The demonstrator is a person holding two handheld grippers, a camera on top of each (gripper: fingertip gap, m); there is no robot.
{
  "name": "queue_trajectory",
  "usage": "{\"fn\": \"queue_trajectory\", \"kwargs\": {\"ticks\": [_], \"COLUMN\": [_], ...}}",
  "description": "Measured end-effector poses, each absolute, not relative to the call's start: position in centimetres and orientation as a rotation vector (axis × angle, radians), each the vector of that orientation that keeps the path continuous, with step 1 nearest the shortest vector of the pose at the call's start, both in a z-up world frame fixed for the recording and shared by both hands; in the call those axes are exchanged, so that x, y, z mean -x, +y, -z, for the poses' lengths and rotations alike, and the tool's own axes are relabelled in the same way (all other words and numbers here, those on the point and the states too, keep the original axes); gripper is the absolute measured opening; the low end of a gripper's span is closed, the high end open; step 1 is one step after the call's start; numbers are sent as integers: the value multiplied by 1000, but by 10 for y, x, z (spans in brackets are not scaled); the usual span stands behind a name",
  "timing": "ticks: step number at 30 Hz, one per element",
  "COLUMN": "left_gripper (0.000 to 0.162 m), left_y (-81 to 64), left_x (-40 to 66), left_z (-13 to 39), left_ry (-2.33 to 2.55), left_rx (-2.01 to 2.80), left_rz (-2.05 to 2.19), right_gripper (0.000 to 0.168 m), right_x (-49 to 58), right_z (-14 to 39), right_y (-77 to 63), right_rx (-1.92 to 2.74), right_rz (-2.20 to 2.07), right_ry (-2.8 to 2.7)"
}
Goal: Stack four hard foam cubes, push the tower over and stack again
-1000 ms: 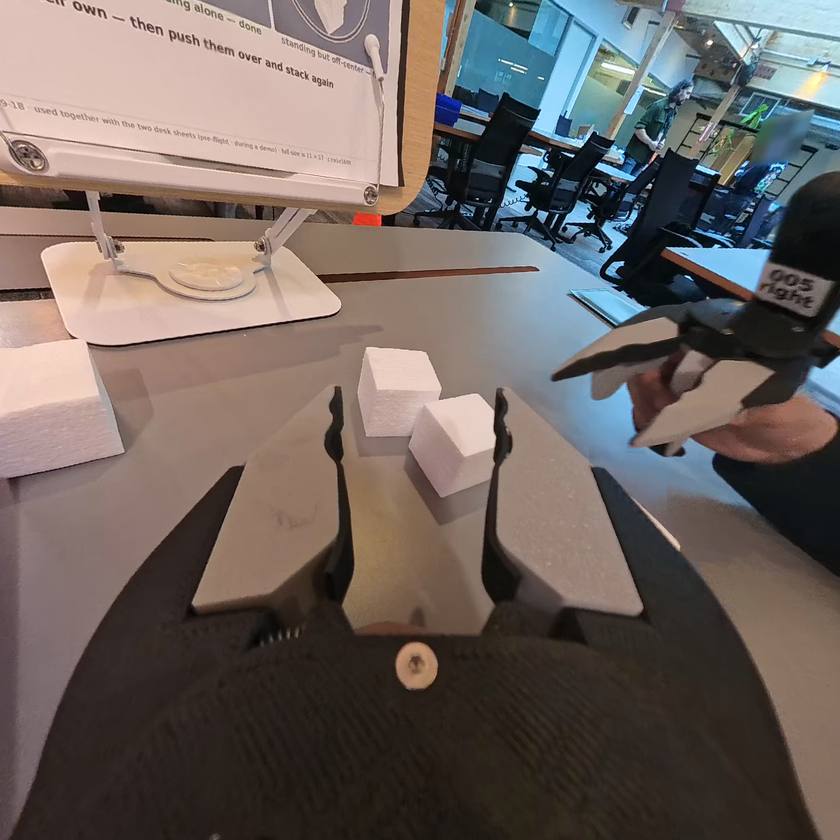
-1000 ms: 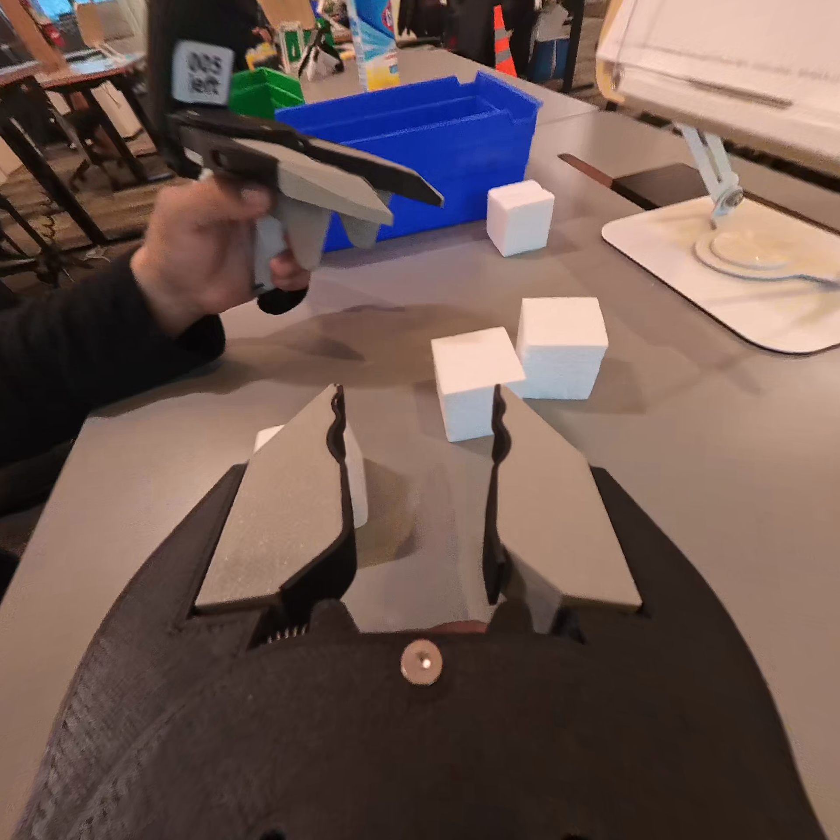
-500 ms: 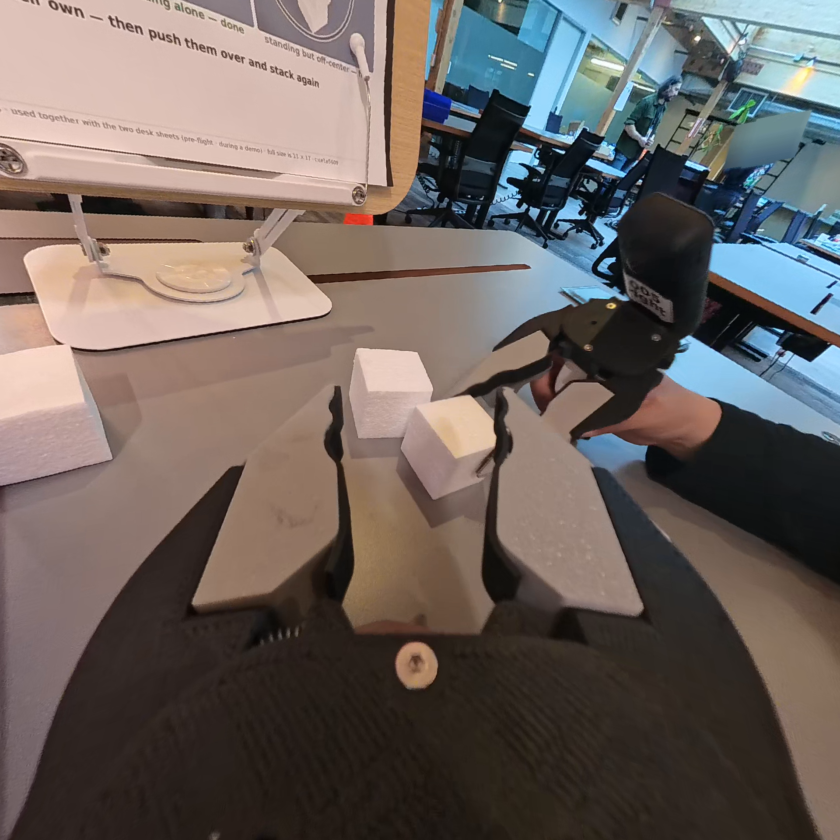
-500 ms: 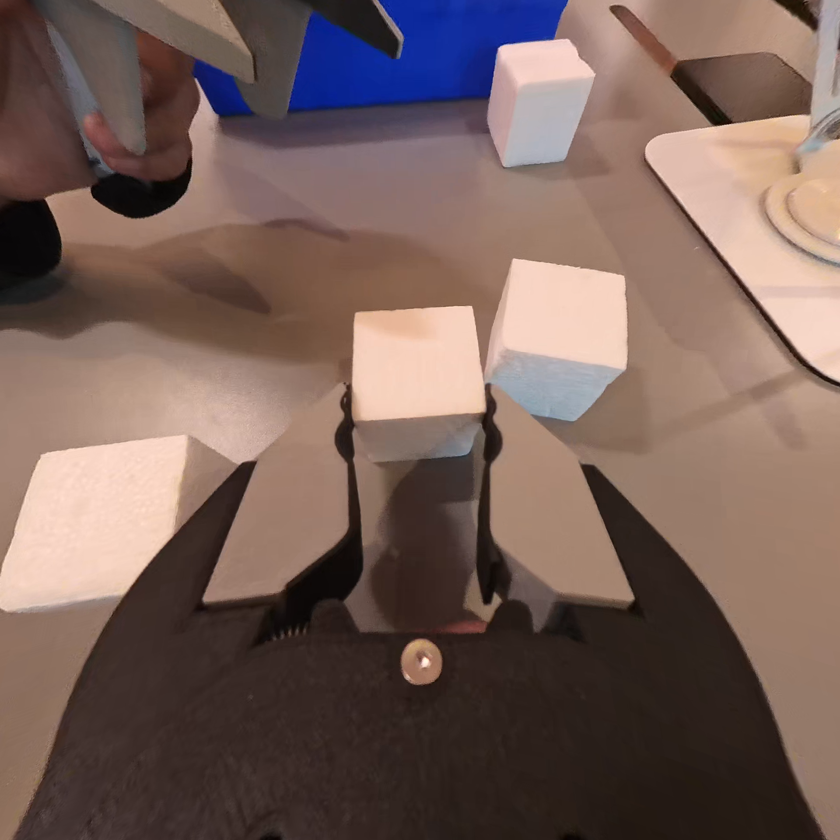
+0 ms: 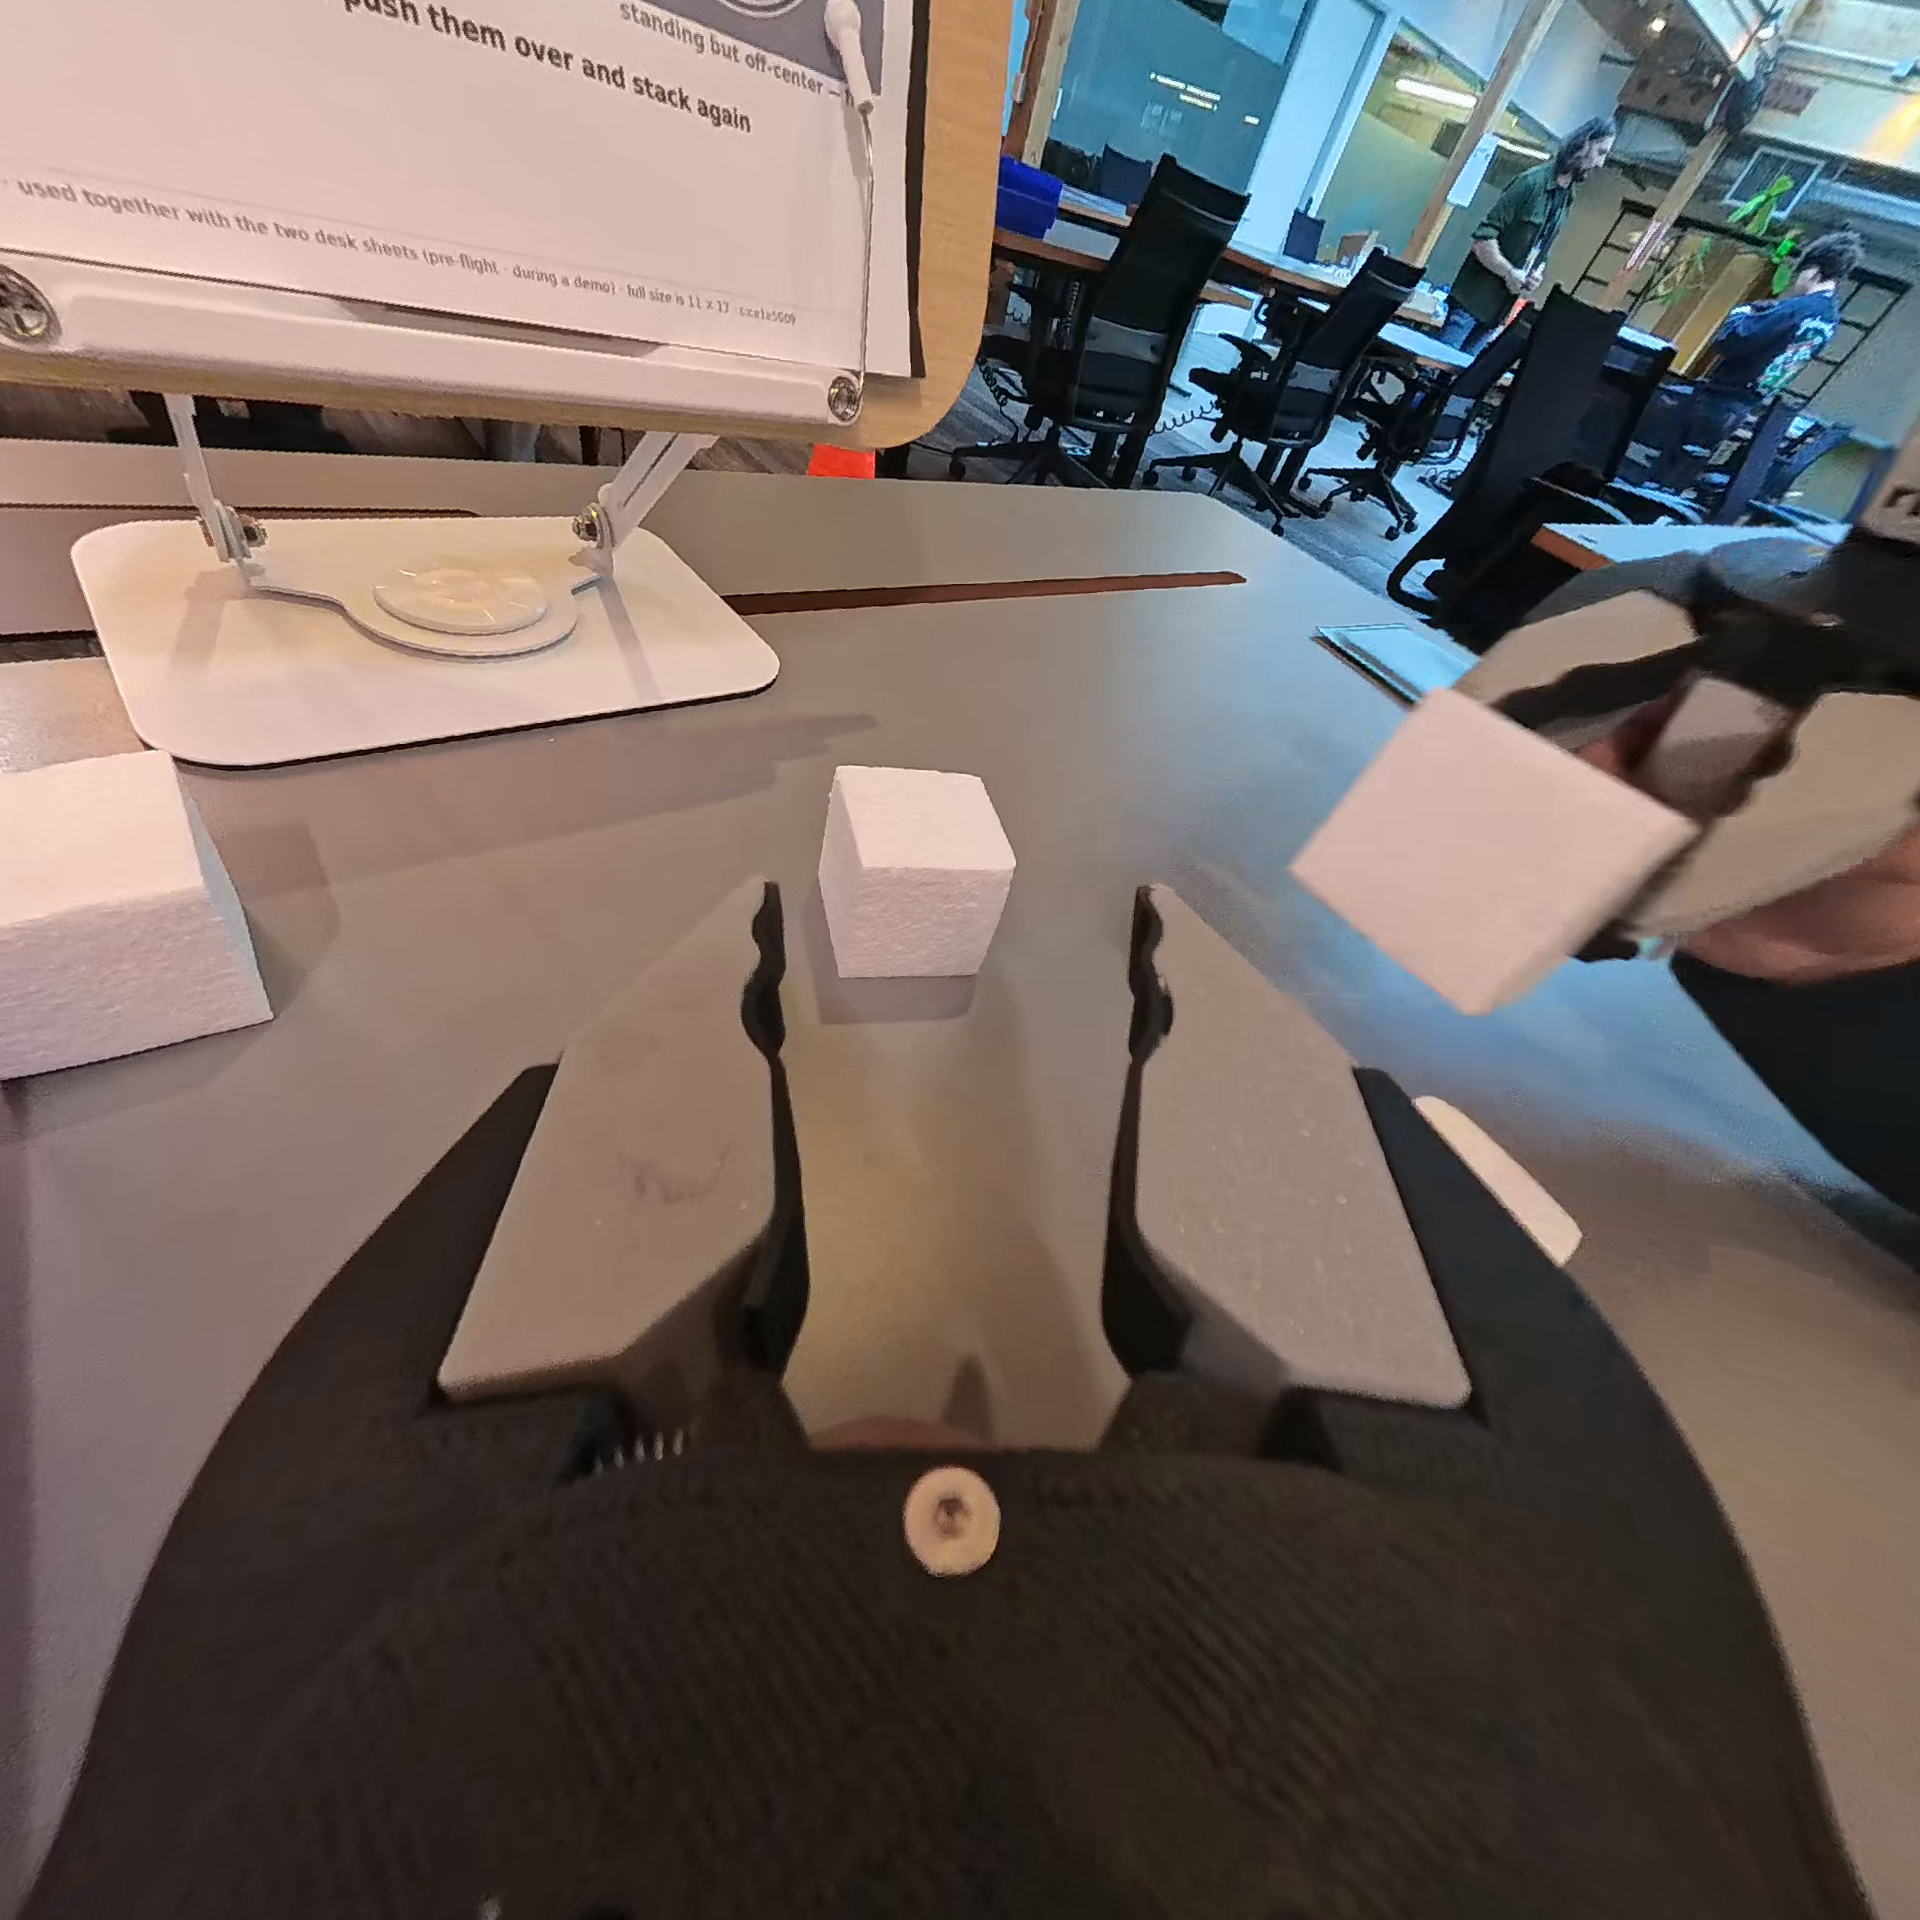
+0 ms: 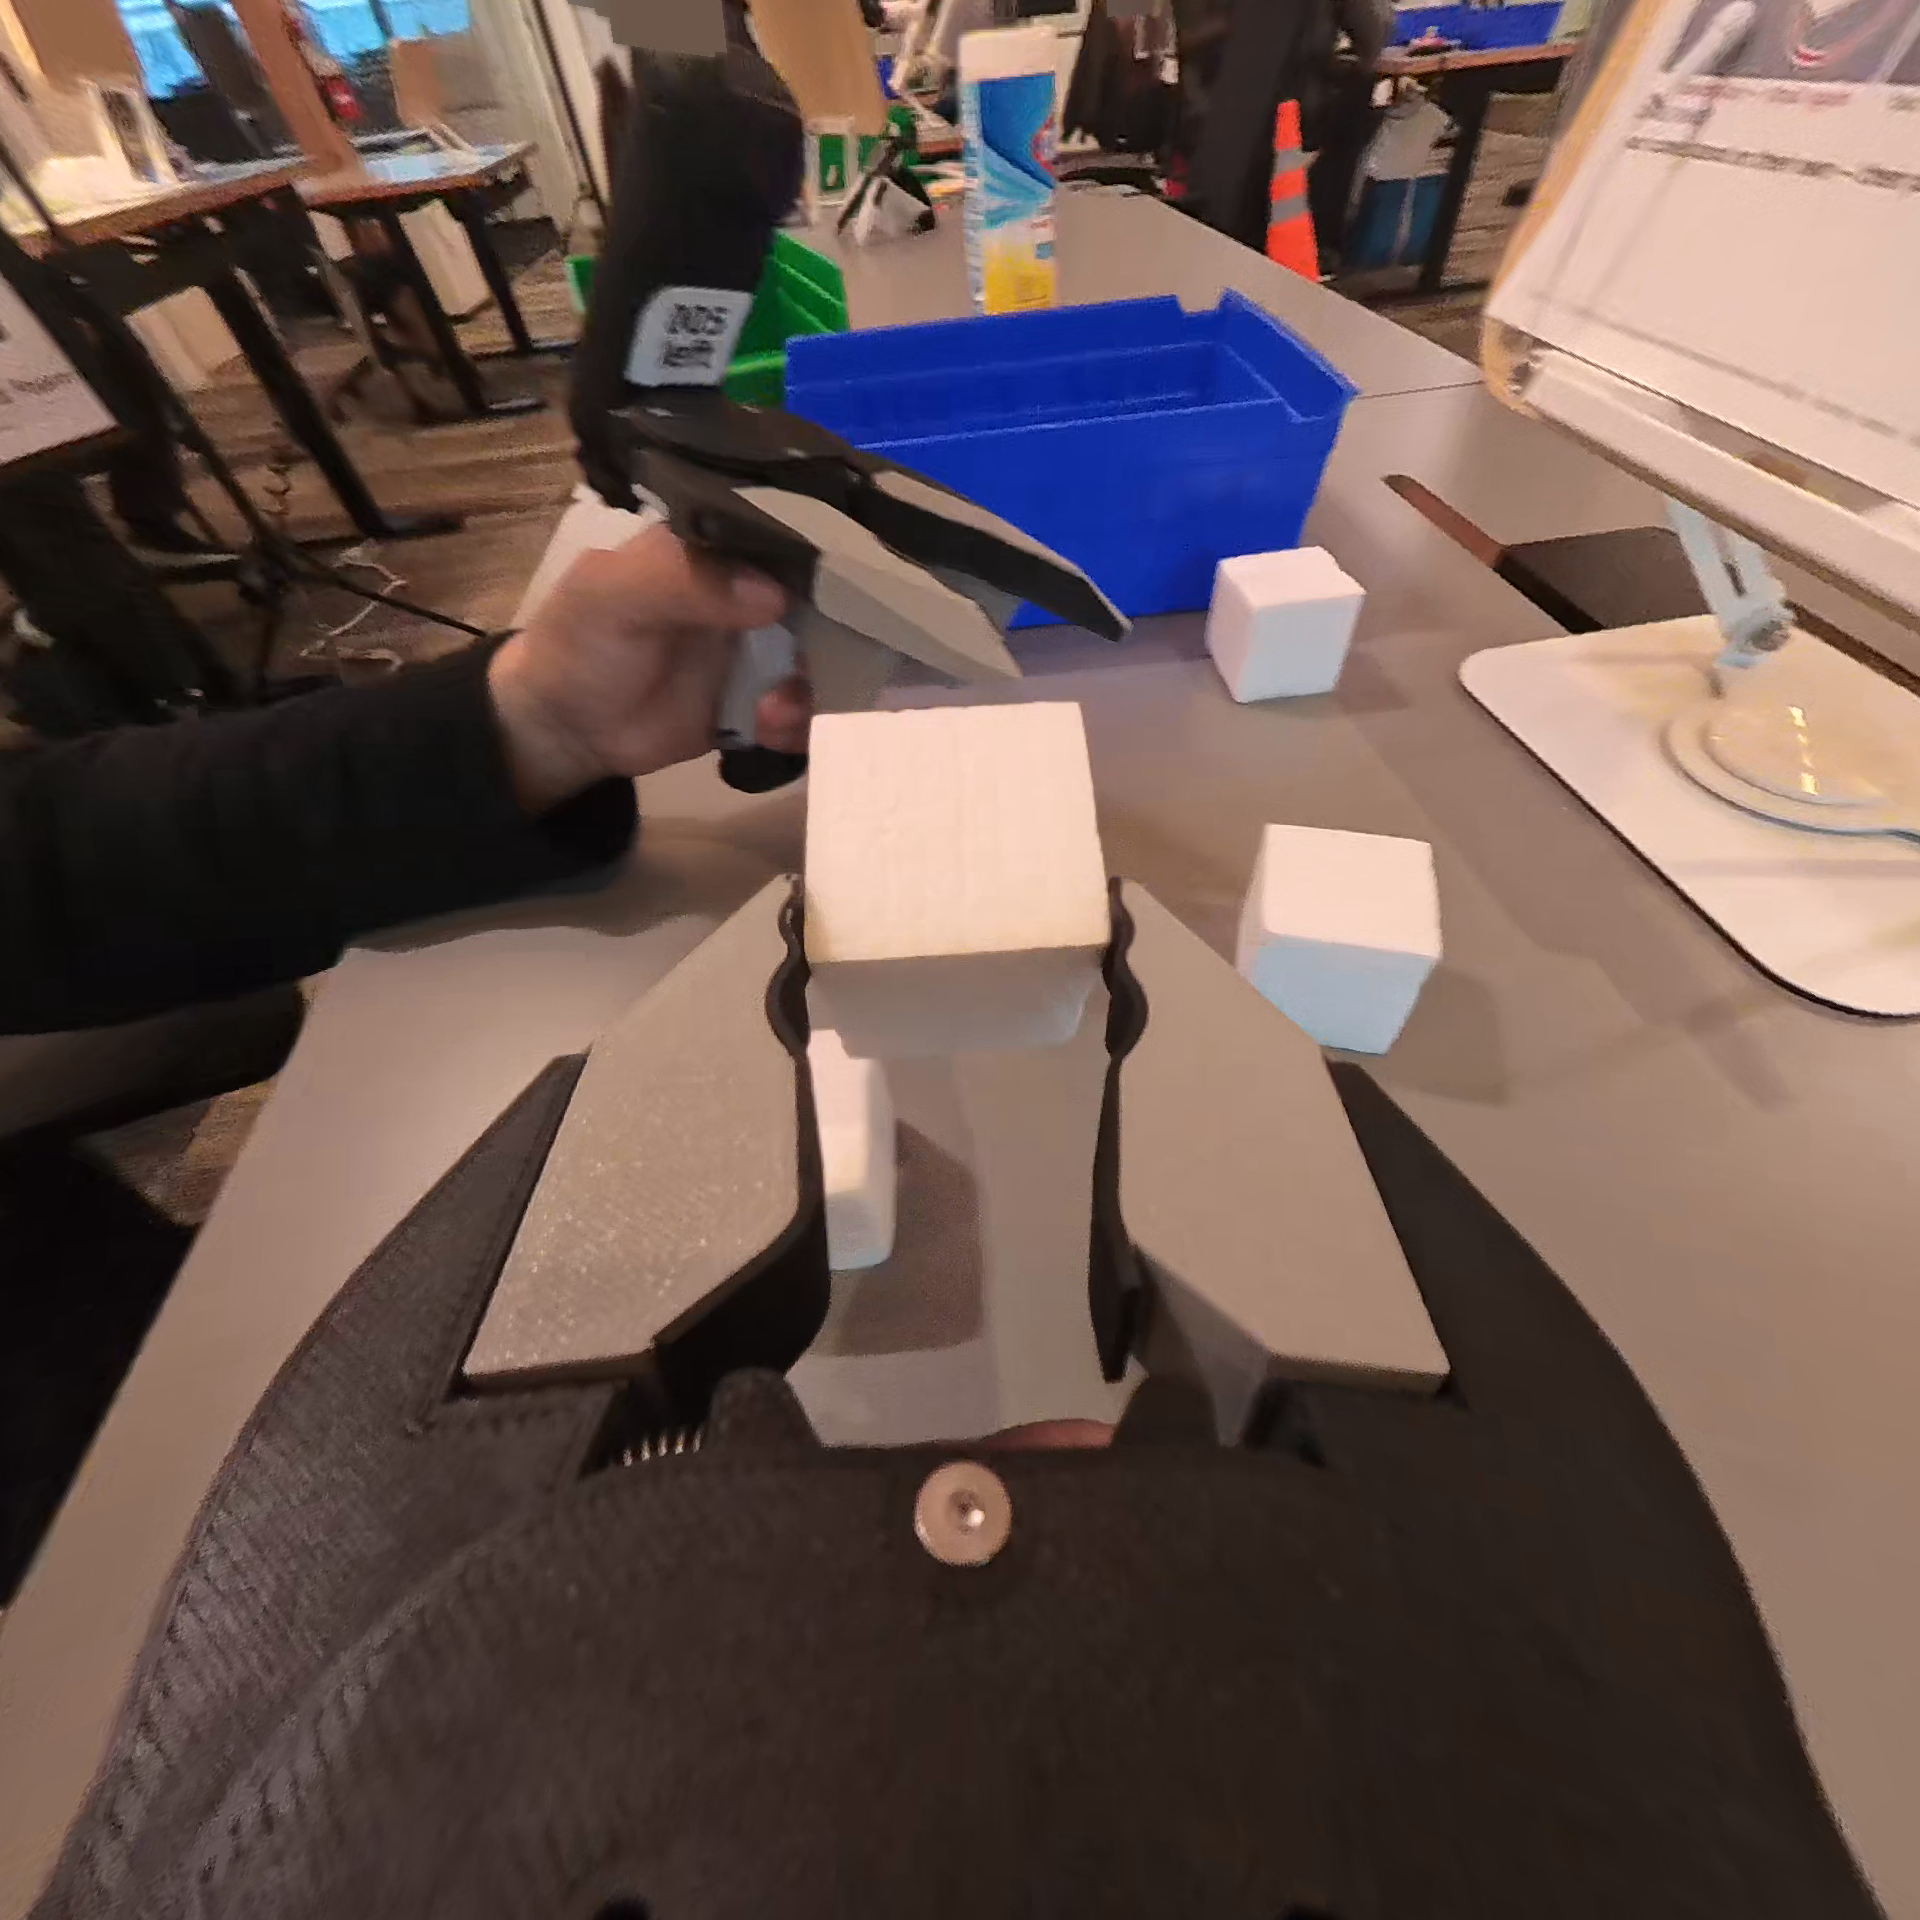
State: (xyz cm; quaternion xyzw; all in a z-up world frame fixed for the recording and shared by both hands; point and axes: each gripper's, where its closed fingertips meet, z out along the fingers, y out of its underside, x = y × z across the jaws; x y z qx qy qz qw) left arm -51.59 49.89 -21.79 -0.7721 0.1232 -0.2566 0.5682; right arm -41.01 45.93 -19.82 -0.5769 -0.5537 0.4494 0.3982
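Note:
Several white foam cubes are in view. My right gripper (image 6: pixel 951 925) is shut on one cube (image 6: pixel 951 842) and holds it above the grey table (image 6: pixel 1558 1195). In the left wrist view it hangs at the right (image 5: pixel 1538 821) with that cube (image 5: pixel 1486 852). A second cube (image 6: pixel 857 1153) lies on the table below the held one. A third cube (image 6: pixel 1340 935) sits to its right, just ahead of my open, empty left gripper (image 5: pixel 956 914) in the left wrist view (image 5: pixel 914 883). A fourth cube (image 6: pixel 1283 623) stands by the blue bin and also shows at the left in the left wrist view (image 5: pixel 104 914).
A white document stand (image 5: pixel 416 644) with a sheet stands at the back. A blue bin (image 6: pixel 1091 457), a green bin (image 6: pixel 800 301) and a wipes canister (image 6: pixel 1008 166) sit at the table's far side. Office chairs and people are behind. The table edge (image 6: pixel 260 1122) is near.
My right gripper came in, shut on the nearer of the two adjoining cubes and lifted it off the table. My left gripper stayed open, hovering near the remaining cube.

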Motion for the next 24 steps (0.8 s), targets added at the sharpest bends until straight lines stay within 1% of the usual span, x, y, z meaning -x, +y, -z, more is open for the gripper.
{"fn": "queue_trajectory", "kwargs": {"ticks": [2,9,18,24], "left_gripper": [65,65,65,65], "left_y": [499,500,500,499], "left_x": [516,514,514,512], "left_z": [220,223,222,223], "left_ry": [290,299,305,314], "left_rx": [1820,1832,1832,1836], "left_rz": [601,596,581,579], "right_gripper": [54,55,55,54], "right_x": [407,398,404,404], "right_z": [196,215,238,243], "right_y": [444,406,404,407], "right_rx": [1439,1449,1477,1499], "right_rz": [-1142,-1053,-943,-914], "right_ry": [-1460,-1642,-1719,-1713]}}
